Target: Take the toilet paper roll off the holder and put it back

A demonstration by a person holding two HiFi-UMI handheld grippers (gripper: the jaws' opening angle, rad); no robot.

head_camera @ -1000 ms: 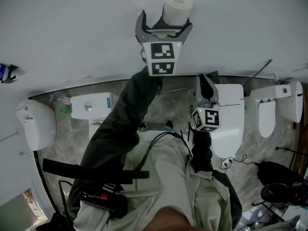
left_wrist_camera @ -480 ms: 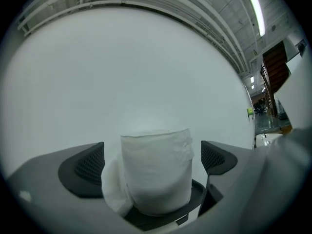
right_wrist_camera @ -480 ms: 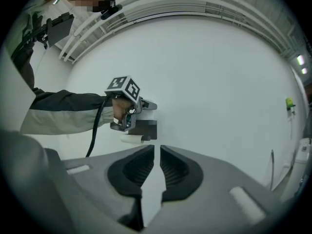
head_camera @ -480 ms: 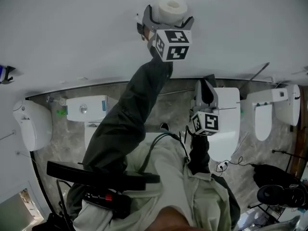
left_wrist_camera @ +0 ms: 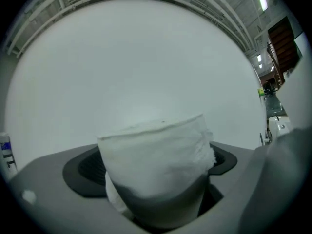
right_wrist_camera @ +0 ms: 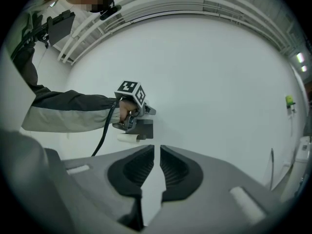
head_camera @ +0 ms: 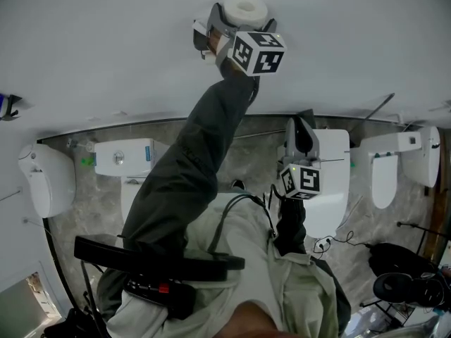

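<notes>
The white toilet paper roll [left_wrist_camera: 155,147] stands squeezed between the dark pads of my left gripper [head_camera: 242,20], which is shut on it high up against the white wall [head_camera: 106,48]. From the right gripper view, the same roll [right_wrist_camera: 126,138] lies right beside a dark holder [right_wrist_camera: 146,129] fixed to the wall, under the hand that holds the left gripper. Whether the roll touches the holder is hidden. My right gripper [head_camera: 299,134] hangs lower, near the person's waist, jaws shut with nothing between them, pointed at the wall.
Along the foot of the wall stand several white toilets [head_camera: 331,182] [head_camera: 125,157] on a marbled floor [head_camera: 243,153]. A rounded white unit [head_camera: 48,180] is at the left. A black cable [right_wrist_camera: 105,130] trails from the left gripper.
The left gripper has carried the roll farther up toward the wall and twisted its marker cube to the right. The right gripper has stayed put.
</notes>
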